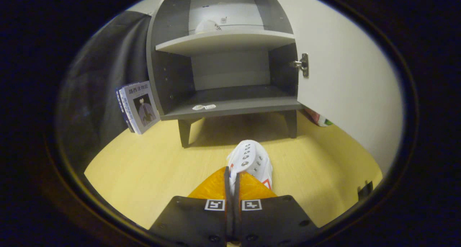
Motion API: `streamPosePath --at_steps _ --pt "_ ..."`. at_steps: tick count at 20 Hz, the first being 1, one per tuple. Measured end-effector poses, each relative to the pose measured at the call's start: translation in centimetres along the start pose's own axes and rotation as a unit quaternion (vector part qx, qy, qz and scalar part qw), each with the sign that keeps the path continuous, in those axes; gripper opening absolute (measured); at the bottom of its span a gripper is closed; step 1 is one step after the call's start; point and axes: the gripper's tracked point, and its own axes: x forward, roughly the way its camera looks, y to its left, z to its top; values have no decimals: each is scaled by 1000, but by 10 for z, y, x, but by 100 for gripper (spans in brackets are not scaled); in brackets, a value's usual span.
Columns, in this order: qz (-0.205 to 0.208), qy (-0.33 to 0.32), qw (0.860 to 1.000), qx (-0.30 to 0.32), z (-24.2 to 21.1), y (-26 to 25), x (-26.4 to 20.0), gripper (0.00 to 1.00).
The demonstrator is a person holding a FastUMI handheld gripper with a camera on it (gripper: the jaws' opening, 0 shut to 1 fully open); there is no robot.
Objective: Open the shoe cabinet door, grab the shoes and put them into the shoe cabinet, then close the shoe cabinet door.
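Observation:
The grey shoe cabinet (pixel 223 106) stands on short legs ahead of me, its white door (pixel 345 88) swung wide open to the right. Its lower shelf holds only a small white scrap (pixel 204 107). On the upper shelf a white shoe (pixel 208 26) sits at the back. My gripper (pixel 232 175) hangs over the yellow floor with its orange fingers (pixel 212 187) pressed together on the edge of a white canvas shoe (pixel 250 160), which sticks out just ahead of them, eyelets showing. The shoe is short of the cabinet, in front of its legs.
A couple of books (pixel 138 106) lean against the cabinet's left side. A black cloth wall (pixel 104 88) stands behind them. A pink and green object (pixel 320 119) peeks out under the open door. A small black item (pixel 364 191) lies on the floor at far right.

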Motion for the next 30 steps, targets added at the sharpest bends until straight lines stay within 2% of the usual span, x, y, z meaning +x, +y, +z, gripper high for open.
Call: streamPosePath --at_steps 4,10,16,20,23,30 --pt "-9 -32 999 -4 54 13 -34 3" --pt "-29 -105 994 3 168 32 -94 3" --pt "-33 -176 984 5 283 38 -111 3" --pt "-28 -209 977 -4 345 31 -91 3" --pt "-25 -218 976 5 381 20 -56 3" --pt "-20 -190 982 10 411 -5 56 2"
